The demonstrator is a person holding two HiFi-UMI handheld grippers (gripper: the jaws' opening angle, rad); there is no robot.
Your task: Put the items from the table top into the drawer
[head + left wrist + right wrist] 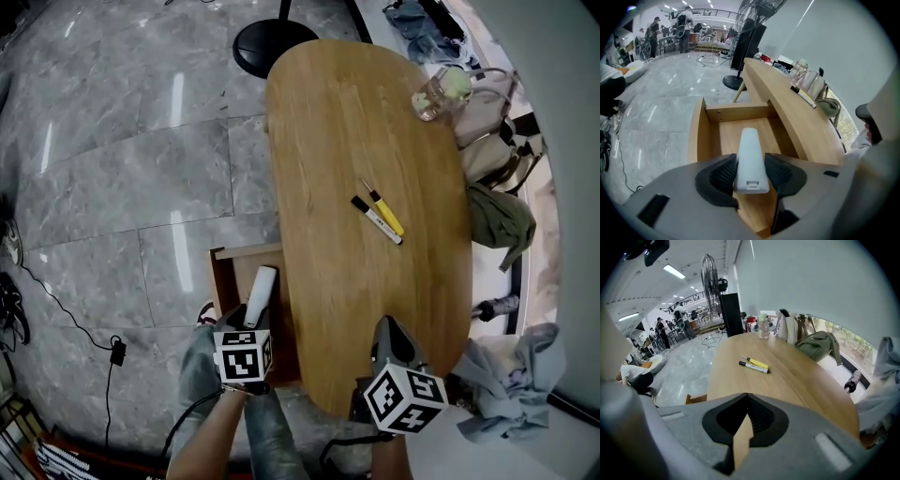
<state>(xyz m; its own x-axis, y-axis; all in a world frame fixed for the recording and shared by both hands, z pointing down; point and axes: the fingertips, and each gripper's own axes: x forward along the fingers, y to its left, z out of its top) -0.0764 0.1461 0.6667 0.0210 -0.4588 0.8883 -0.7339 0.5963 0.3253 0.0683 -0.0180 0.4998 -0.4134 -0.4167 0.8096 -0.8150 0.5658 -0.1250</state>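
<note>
Clamped in my left gripper (751,176) by its long sides, the white plastic case (750,147) hung above the drawer (696,136); it seemed light, stiff, slippery. My right gripper (743,401) was closed, empty.

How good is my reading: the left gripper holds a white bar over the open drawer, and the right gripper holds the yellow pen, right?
One slip: the right gripper holds nothing. The right gripper view shows its jaws together, while the yellow pen lies on the table. The left gripper does hold the white bar over the open drawer.
</note>
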